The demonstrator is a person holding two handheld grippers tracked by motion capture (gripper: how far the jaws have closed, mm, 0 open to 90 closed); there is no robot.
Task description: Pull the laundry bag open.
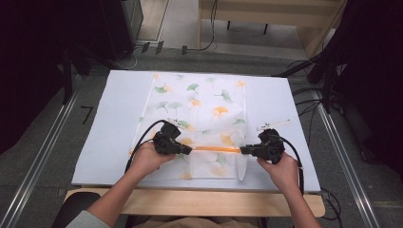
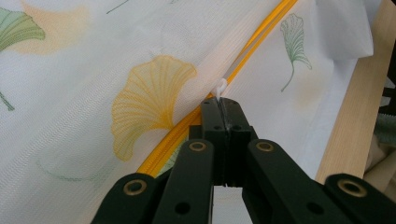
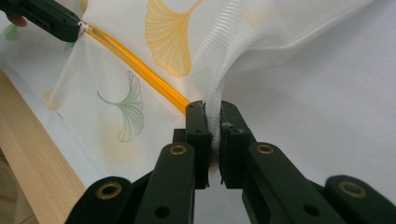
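Observation:
A white mesh bag (image 1: 199, 109) printed with green and orange ginkgo leaves lies flat on the white table cover. An orange zipper (image 1: 216, 149) runs across its near part. My left gripper (image 1: 189, 150) is shut on the white zipper pull (image 2: 220, 87) at the zipper's left end. My right gripper (image 1: 243, 150) is shut on the bag's right edge, where the mesh (image 3: 214, 112) bunches between the jaws at the zipper's right end (image 3: 180, 100). In the right gripper view, the left gripper (image 3: 77, 29) shows at the top left, on the pull.
The white cover (image 1: 119, 118) spreads over a wooden table whose front edge (image 1: 199, 202) lies near the person. A small white stick (image 1: 273, 124) lies just behind the right gripper. Cables and dark equipment stand on the floor beyond and beside the table.

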